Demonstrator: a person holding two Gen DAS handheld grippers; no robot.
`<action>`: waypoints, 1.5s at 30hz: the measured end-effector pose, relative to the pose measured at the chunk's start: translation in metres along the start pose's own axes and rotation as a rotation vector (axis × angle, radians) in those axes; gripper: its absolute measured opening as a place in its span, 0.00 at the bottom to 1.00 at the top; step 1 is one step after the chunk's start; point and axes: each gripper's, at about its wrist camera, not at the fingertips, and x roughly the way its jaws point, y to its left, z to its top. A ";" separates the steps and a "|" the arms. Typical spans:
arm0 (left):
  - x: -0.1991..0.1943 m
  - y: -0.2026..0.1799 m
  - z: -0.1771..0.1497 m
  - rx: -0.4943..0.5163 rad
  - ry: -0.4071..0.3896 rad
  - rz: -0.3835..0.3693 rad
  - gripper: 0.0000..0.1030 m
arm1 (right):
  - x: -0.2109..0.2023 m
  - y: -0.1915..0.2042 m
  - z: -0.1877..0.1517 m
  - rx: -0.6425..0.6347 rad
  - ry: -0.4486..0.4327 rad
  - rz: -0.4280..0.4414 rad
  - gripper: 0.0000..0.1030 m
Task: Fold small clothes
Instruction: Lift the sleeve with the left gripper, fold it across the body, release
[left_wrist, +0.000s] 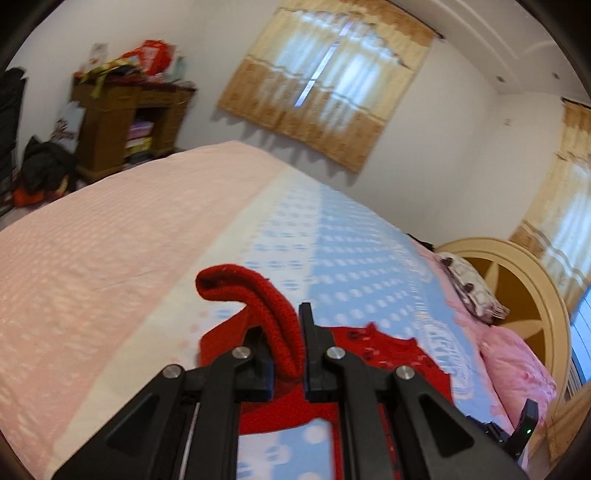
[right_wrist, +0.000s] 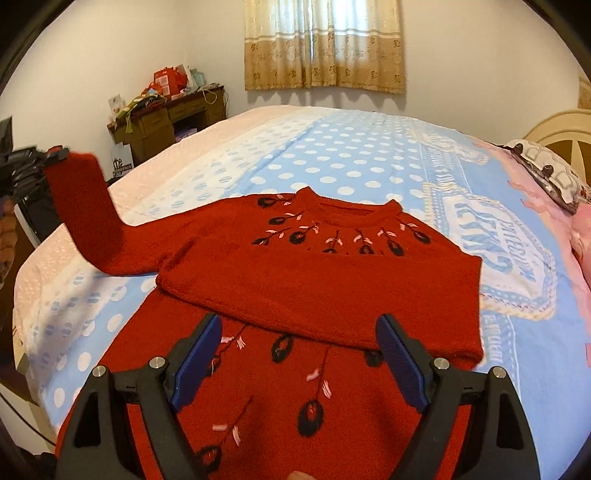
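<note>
A red knit sweater (right_wrist: 332, 406) with black and pink flower stitching lies flat on the blue dotted bed cover (right_wrist: 351, 155). One sleeve (right_wrist: 317, 291) is folded across its chest. My left gripper (left_wrist: 284, 332) is shut on the cuff of the other sleeve (left_wrist: 236, 280). In the right wrist view that sleeve (right_wrist: 85, 206) is lifted off the bed at the far left, held by the left gripper (right_wrist: 51, 155). My right gripper (right_wrist: 299, 321) hovers open above the sweater's body, with nothing between its blue pads (right_wrist: 195, 362).
A pink sheet (left_wrist: 92, 258) covers the bed's left side. Pillows (right_wrist: 546, 170) and a cream headboard (left_wrist: 517, 280) are at the right. A cluttered wooden desk (right_wrist: 166, 114) stands by the far wall, beside a curtained window (right_wrist: 325, 44).
</note>
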 end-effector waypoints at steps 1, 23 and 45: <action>0.003 -0.009 0.002 0.007 0.004 -0.020 0.10 | -0.002 -0.001 -0.002 0.002 -0.001 -0.003 0.83; 0.043 -0.149 0.002 0.102 0.075 -0.207 0.10 | -0.020 -0.048 -0.063 0.141 -0.008 0.005 0.83; 0.056 -0.256 -0.010 0.190 0.089 -0.337 0.10 | -0.015 -0.056 -0.071 0.183 0.001 0.064 0.83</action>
